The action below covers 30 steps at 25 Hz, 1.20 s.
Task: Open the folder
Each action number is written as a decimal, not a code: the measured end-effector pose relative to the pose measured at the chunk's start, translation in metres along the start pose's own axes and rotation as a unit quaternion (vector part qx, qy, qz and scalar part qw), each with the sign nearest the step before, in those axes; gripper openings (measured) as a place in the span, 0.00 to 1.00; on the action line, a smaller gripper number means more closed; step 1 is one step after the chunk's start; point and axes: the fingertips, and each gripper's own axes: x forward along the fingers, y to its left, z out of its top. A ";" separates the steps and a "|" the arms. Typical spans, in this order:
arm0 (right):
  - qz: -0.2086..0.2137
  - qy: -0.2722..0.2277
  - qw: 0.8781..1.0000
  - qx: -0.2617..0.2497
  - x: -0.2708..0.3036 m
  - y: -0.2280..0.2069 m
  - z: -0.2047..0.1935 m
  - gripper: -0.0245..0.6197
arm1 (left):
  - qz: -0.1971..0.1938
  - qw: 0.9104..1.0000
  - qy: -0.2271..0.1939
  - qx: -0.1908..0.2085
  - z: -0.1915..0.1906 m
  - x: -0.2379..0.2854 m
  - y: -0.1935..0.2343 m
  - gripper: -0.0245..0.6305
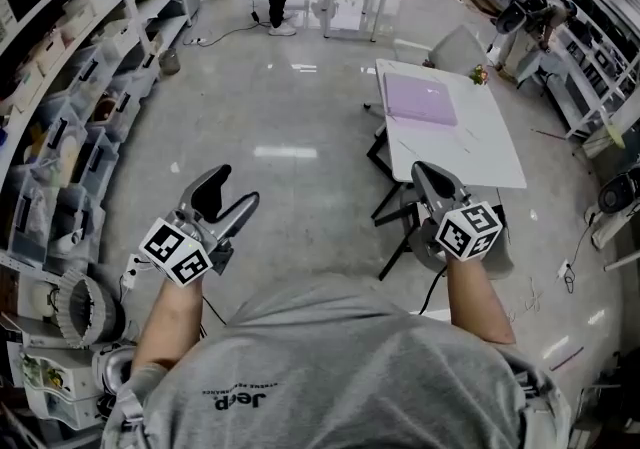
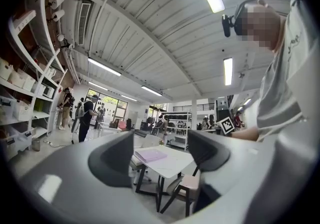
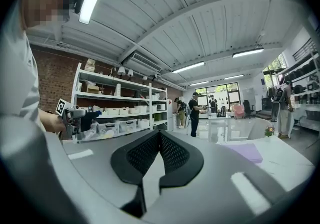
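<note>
Folder point(image 1: 420, 100): purple, closed, flat on the white surface point(image 1: 480, 152), ahead and to the right, well apart from both grippers.
Right gripper point(image 1: 424, 175): nearer; fingers point(image 3: 175, 155) pressed together, empty.
Left gripper point(image 1: 233, 187): farther; fingers point(image 2: 112, 160) spread, nothing between.

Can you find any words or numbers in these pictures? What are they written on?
"Jeep": upside down on the person's grey shirt; the smaller line by it is too small to read.
Only black-and-white square patterns, no words, on the marker cubes.
No readable print on the purple folder or the shelf bins.
</note>
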 end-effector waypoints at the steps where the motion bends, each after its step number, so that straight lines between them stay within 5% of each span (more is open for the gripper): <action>1: 0.001 0.000 1.000 0.001 -0.001 -0.005 0.000 0.05 | 0.003 1.000 0.000 -0.001 0.000 0.005 0.000 0.64; 5: 0.005 0.002 1.000 0.005 -0.007 -0.026 0.000 0.05 | 0.026 1.000 -0.005 -0.007 0.002 0.022 0.001 0.76; 18: 0.018 -0.001 1.000 0.010 0.006 -0.082 -0.003 0.05 | 0.041 0.999 -0.003 -0.010 -0.006 0.073 0.001 0.76; 24: 0.007 0.007 1.000 0.012 0.052 -0.095 -0.010 0.05 | 0.031 0.999 -0.003 -0.021 -0.018 0.097 0.050 0.76; 30: -0.030 0.009 1.000 0.004 0.136 -0.112 -0.012 0.05 | -0.014 0.999 -0.015 -0.028 -0.022 0.138 0.146 0.76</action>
